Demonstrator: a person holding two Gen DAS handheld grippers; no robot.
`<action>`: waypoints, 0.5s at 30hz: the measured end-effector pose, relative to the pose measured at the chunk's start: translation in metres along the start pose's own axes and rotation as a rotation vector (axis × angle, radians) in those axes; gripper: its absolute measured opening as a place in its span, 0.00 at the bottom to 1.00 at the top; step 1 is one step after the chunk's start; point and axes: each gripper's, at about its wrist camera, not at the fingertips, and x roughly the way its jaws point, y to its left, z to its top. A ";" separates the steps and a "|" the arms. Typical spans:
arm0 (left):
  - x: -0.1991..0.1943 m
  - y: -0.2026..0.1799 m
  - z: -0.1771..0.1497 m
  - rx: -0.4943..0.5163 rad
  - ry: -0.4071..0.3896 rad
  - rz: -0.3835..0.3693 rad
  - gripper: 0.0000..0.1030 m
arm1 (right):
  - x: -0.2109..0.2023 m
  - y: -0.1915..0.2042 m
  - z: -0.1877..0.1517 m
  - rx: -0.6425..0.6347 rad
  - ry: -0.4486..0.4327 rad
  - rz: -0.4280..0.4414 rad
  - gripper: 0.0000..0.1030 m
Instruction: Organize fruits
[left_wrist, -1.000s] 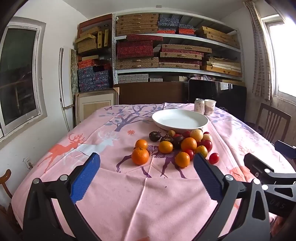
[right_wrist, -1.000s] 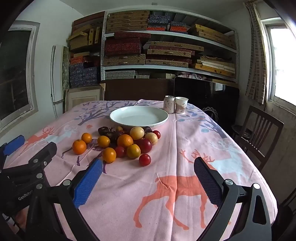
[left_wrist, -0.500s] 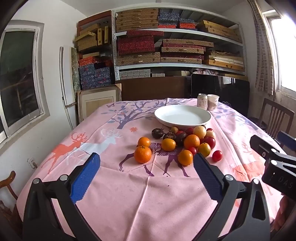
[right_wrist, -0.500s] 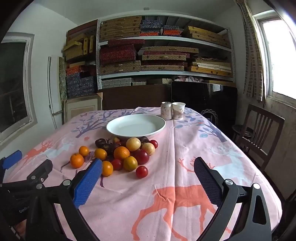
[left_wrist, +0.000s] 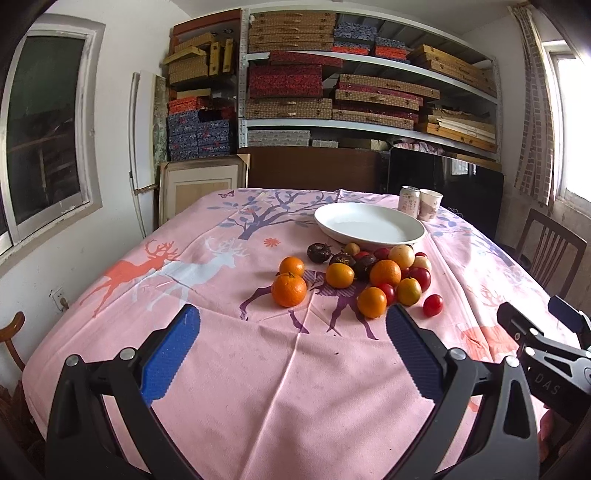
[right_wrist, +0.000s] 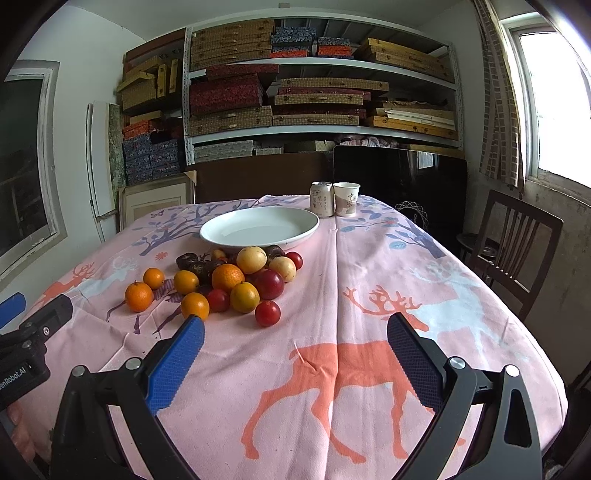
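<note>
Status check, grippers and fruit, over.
Left gripper open, right gripper open, both empty. Mixed fruit pile on cloth; white round plate empty. Path unobstructed.

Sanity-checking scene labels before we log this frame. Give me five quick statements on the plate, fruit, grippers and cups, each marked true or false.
1. The white plate holds no fruit. True.
2. The left gripper is shut on an orange. False: it is open and holds nothing.
3. A can and a paper cup stand side by side behind the plate. True.
4. The small red fruit nearest the right gripper lies on the plate. False: it lies on the tablecloth.
5. The fruit pile sits in front of the plate. True.
</note>
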 end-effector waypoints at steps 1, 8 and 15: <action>0.000 0.002 0.000 -0.002 0.002 0.006 0.96 | 0.001 0.001 0.000 -0.009 0.003 -0.003 0.97; -0.001 0.009 -0.004 0.016 -0.008 0.065 0.96 | 0.003 0.011 0.001 -0.022 0.004 -0.010 0.97; 0.001 0.021 -0.003 0.012 -0.023 0.040 0.96 | -0.001 0.028 -0.005 -0.054 0.007 -0.024 0.97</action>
